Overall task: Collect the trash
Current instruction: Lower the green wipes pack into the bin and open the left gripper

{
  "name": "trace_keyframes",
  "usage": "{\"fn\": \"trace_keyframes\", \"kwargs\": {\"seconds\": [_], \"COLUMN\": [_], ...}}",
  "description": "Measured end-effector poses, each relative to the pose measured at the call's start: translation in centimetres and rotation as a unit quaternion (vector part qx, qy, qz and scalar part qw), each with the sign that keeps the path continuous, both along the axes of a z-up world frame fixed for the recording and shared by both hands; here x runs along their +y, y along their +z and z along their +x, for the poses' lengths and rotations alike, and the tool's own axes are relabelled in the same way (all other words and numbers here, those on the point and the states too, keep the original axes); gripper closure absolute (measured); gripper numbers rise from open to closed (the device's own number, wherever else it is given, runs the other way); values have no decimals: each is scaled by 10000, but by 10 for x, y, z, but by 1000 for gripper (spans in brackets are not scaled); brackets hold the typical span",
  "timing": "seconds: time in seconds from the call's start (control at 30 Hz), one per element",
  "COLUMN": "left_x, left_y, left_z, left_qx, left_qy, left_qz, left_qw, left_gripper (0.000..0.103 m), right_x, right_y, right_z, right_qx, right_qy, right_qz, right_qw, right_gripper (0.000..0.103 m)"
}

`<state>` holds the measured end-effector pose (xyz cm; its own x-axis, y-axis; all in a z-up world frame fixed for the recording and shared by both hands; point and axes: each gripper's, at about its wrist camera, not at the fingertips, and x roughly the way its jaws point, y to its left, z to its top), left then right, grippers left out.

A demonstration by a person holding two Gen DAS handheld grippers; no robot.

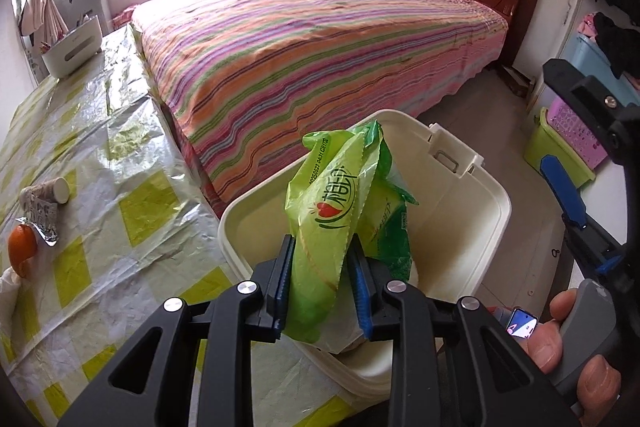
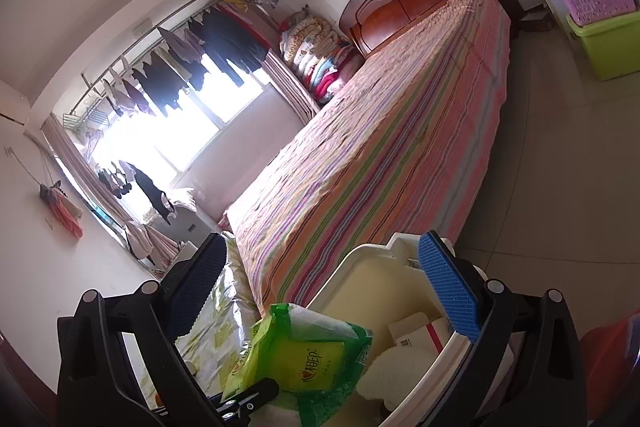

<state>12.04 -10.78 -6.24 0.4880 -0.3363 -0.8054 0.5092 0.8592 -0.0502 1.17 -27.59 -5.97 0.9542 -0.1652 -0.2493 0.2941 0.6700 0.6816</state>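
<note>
Bottom centre of the left wrist view: left tool point(image 1: 322, 251), clenched on a green bag point(image 1: 332, 187), blue pads pressing its crumpled lower part from both sides. Bag upright, top rising toward frame centre, red-and-white logo and printed date code on its front. Directly behind and below the bag: an open cream bin point(image 1: 472, 227), latch tab on its far rim. Bag over the bin's mouth, lower end at or just inside the near rim; cannot tell whether touching the bottom.

Left half of the frame: tabletop point(image 1: 120, 155) under a shiny yellow-checked cover. At the left edge, lying on its side, a paper cup point(image 1: 46, 191); just below it a scrap of foil point(image 1: 44, 223); next to that, an orange point(image 1: 22, 247). All three well apart from the bin. Upper left: a white box point(image 1: 72, 47) at the tabletop's far end. Upper centre: a striped bed point(image 1: 320, 47) with a wooden headboard. Right edge: stacked crates point(image 1: 560, 147). Lower right corner: a hand point(image 1: 560, 339) on a grey handle.

Lower part of the right wrist view: right tool point(image 2: 322, 243), released, fingers spread wide, nothing pressed between the pads. Right finger over the bin's near wall, left finger over the tabletop. Between them, bottom centre, the same bag above the bin. Inside the bin: a small card box point(image 2: 416, 335) and a white wad point(image 2: 388, 367).
</note>
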Motion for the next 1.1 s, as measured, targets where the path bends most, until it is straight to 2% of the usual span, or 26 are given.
{"fn": "trace_keyframes", "kwargs": {"seconds": [0.03,0.1,0.2,0.67,1.1], "left_x": [0,1,3,23,76], "left_y": [0,1,5,22,22], "left_z": [0,0,-2,-17,-34], "left_qx": [-4,-41,-127,-468,-609], "left_qy": [24,93,180,360,767], "left_qz": [7,34,12,19,34], "left_qw": [10000,9999,9998,9983,9952], "left_gripper": [70,52,31,29,29], "right_x": [0,-1,-2,0,24], "right_y": [-1,-1,-2,-6,-7], "right_z": [1,1,1,10,33], "right_qx": [5,17,13,182,469], "right_qy": [5,15,13,136,669], "right_qz": [10,25,49,86,-126], "right_qw": [10000,10000,10000,9997,9966], "right_gripper": [8,8,8,8,8]}}
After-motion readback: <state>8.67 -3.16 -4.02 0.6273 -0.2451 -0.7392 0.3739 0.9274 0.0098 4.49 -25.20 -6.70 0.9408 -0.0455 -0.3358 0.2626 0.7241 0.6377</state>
